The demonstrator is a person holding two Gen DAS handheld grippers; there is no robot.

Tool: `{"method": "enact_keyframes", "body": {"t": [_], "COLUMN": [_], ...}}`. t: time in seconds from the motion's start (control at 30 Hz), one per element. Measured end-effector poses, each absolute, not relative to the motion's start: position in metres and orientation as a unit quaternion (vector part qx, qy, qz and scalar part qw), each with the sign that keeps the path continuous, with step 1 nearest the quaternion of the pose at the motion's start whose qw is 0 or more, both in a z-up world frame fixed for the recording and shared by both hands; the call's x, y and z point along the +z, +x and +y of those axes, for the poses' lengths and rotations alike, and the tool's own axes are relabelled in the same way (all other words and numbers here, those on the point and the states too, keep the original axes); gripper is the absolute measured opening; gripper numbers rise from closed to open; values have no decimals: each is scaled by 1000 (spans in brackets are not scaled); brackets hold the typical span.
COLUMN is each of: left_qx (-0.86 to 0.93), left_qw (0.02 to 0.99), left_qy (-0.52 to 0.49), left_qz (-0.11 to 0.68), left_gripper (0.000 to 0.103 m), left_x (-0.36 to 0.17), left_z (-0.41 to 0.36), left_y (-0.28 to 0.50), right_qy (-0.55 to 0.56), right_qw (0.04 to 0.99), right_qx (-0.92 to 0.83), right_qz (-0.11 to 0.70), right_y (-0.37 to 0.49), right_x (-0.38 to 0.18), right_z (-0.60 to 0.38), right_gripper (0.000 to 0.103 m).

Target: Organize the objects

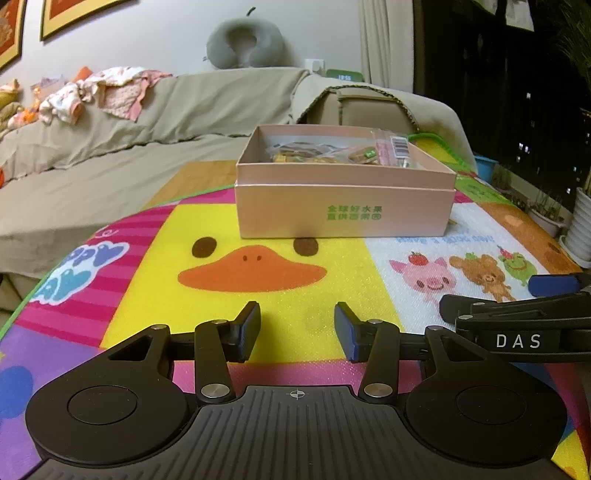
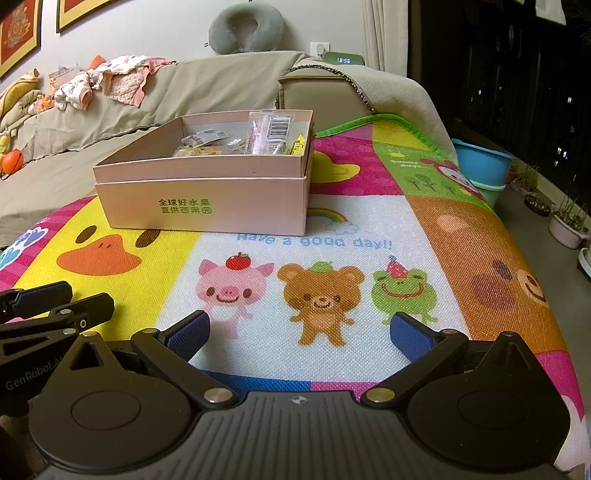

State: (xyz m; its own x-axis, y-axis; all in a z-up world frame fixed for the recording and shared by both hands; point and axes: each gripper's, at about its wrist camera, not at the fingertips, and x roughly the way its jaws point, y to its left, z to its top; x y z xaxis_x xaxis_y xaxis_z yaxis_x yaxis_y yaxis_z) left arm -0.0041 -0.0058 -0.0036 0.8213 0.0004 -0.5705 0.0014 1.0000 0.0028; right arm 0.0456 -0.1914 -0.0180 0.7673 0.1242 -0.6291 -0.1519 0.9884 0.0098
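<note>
While the pink box (image 1: 345,206) sits ahead on the mat (image 2: 332,229), both grippers' fingers (image 1: 247,332) spread, empty.

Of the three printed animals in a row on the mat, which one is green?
The frog, at the right end of the row. The pig is pink and the bear in the middle is brown.

A grey-covered sofa (image 1: 155,122) stands against a white wall (image 1: 166,33), with dark night windows (image 1: 498,74) on the right.
</note>
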Motion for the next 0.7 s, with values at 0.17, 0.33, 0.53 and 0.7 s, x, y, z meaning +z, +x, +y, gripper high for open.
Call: {"method": "enact_keyframes", "body": {"t": [0.17,0.33,0.53,0.7], "left_qx": [-2,-2,-3,-3], "left_qw": [954,954,954,954], "left_qy": [-2,-4,-7,-6], "left_qz": [299,299,299,299], "left_gripper": [49,49,49,49], "left_x": [-4,-4,-4,-4], "left_z": [-5,-5,-4,-4], "left_y": [-4,-5,-5,-5], "right_qy": [-21,-21,-21,-21], "right_qw": [940,940,940,940], "right_qx": [73,73,73,73], "right_qz": [333,333,333,333], "right_y": [45,46,46,46], "right_x": [-18,-18,-18,-18], "right_z": [-191,-191,-191,-191], "right_gripper": [103,103,103,103]}}
